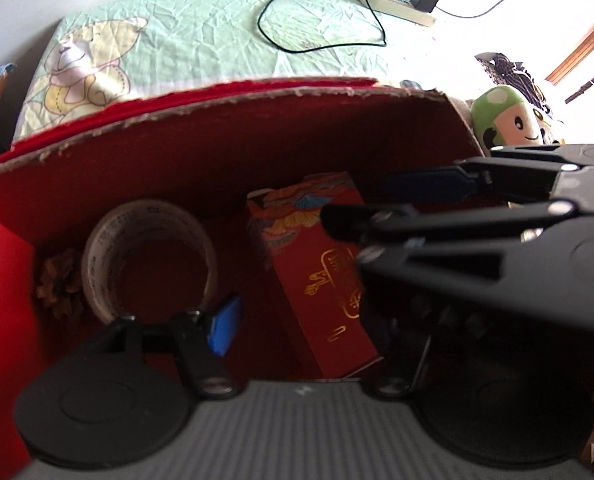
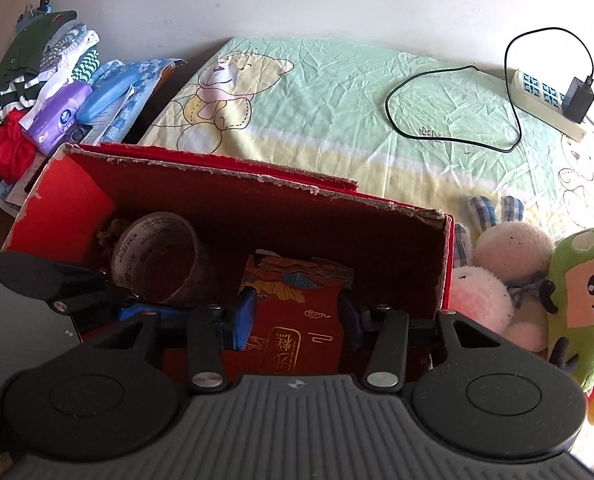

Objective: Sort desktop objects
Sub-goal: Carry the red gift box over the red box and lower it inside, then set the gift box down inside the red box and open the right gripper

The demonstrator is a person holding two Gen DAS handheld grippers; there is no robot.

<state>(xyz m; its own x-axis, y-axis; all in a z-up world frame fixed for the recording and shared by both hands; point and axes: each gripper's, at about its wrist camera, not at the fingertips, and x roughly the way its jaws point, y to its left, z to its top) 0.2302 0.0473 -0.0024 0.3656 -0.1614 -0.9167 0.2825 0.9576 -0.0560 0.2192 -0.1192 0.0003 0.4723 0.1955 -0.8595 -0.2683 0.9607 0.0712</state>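
Note:
A red cardboard box (image 1: 217, 148) (image 2: 257, 216) stands open on the bed. In it lie a roll of tape (image 1: 149, 256) (image 2: 157, 256), a pine cone (image 1: 57, 284) and a red gift pack with gold print (image 1: 321, 280) (image 2: 297, 304), tilted. My left gripper (image 1: 313, 328) is open around the pack's near end, its blue pad (image 1: 225, 328) apart from it. My right gripper (image 2: 297, 320) (image 1: 357, 204) straddles the pack's far part; its blue pads (image 2: 243, 320) sit close beside the pack, and no squeeze shows.
A green bear-print sheet (image 2: 337, 112) covers the bed behind the box. A power strip (image 2: 545, 100) with a black cable lies at the back right. Plush toys (image 2: 577, 300) crowd the box's right side. Folded clothes and a tissue pack (image 2: 57, 116) are at the left.

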